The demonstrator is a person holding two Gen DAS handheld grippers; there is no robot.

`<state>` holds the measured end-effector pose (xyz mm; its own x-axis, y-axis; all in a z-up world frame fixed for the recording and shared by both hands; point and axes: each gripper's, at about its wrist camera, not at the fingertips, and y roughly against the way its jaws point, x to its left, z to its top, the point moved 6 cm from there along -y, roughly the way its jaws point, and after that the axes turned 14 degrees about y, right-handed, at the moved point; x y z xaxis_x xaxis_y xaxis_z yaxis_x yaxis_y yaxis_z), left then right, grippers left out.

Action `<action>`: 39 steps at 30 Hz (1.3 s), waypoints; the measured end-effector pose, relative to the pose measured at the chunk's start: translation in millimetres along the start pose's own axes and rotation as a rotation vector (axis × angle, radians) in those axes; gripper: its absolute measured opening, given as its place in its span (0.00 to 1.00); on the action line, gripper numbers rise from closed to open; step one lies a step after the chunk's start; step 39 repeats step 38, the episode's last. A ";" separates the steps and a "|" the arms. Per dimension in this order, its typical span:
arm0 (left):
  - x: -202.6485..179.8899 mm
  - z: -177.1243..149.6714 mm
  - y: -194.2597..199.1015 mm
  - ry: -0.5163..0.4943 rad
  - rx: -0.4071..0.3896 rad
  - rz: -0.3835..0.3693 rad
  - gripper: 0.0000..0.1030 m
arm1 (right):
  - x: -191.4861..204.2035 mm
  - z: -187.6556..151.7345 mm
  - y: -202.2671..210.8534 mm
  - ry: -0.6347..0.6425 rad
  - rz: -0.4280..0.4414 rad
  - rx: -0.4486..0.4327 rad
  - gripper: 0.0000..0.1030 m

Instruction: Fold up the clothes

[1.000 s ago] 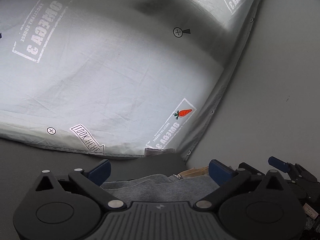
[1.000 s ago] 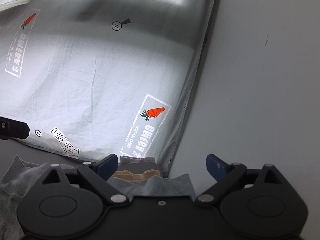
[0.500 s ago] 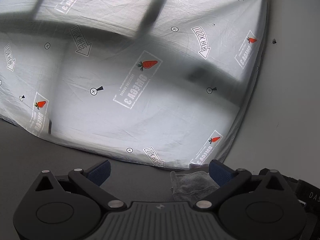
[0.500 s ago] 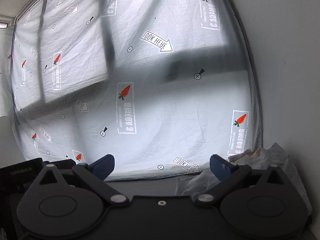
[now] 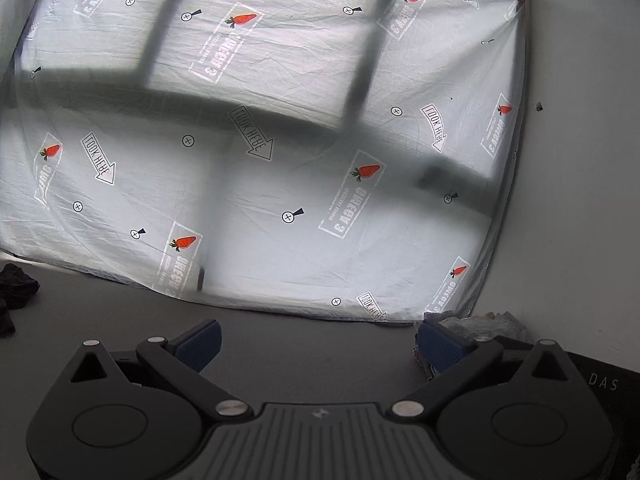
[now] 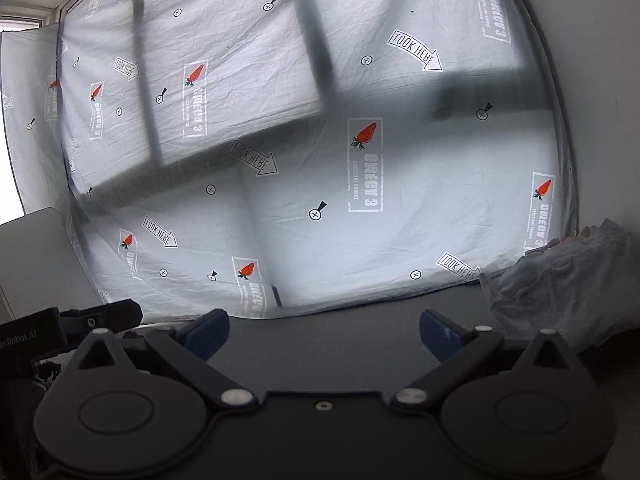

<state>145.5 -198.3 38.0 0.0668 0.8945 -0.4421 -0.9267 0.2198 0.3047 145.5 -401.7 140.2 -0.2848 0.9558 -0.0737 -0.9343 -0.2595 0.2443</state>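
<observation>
Both of your tools are spread and hold nothing: the left hand-held gripper (image 5: 316, 342) and the right hand-held gripper (image 6: 324, 334) hover over the dark tabletop (image 5: 304, 332). A folded grey garment (image 6: 560, 292) rests at the right. A dark garment (image 5: 16, 288) waits at the far left, so I judge you must reach for it next.

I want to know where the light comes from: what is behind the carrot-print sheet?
Through the carrot-print sheet only dark crossing bars show, shaped like a window frame, with bright panes between. Anything beyond is hidden by the cloth. Both grippers, left and right, are open and empty.
</observation>
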 end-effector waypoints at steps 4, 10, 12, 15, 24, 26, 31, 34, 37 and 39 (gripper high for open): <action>61.3 8.8 47.2 -0.064 0.057 0.089 1.00 | 72.5 -29.9 9.5 0.015 -0.032 0.064 1.00; 120.0 3.6 100.5 -0.138 0.155 0.212 1.00 | 155.2 -68.8 30.9 0.078 -0.130 0.181 0.99; 136.9 -0.6 114.6 -0.119 0.196 0.243 1.00 | 175.9 -76.6 37.1 0.076 -0.135 0.215 0.99; 154.0 -10.8 131.2 -0.123 0.227 0.288 1.00 | 203.1 -87.9 44.5 0.092 -0.150 0.273 0.99; 178.3 -21.3 152.8 -0.065 0.247 0.302 1.00 | 254.0 -106.6 53.2 0.187 -0.088 0.336 0.99; 180.4 -21.0 154.0 -0.061 0.243 0.308 1.00 | 257.8 -106.4 55.1 0.202 -0.083 0.330 0.99; 181.4 -20.9 153.7 -0.056 0.245 0.305 1.00 | 259.2 -107.8 55.0 0.209 -0.089 0.338 0.99; 181.3 -21.5 151.0 -0.059 0.252 0.304 1.00 | 258.4 -107.9 54.0 0.216 -0.105 0.343 0.99; 181.0 -21.1 148.9 -0.061 0.252 0.302 1.00 | 256.7 -107.9 52.1 0.209 -0.108 0.348 0.99; 181.0 -20.8 148.1 -0.061 0.251 0.301 1.00 | 255.8 -107.7 51.0 0.210 -0.112 0.351 0.99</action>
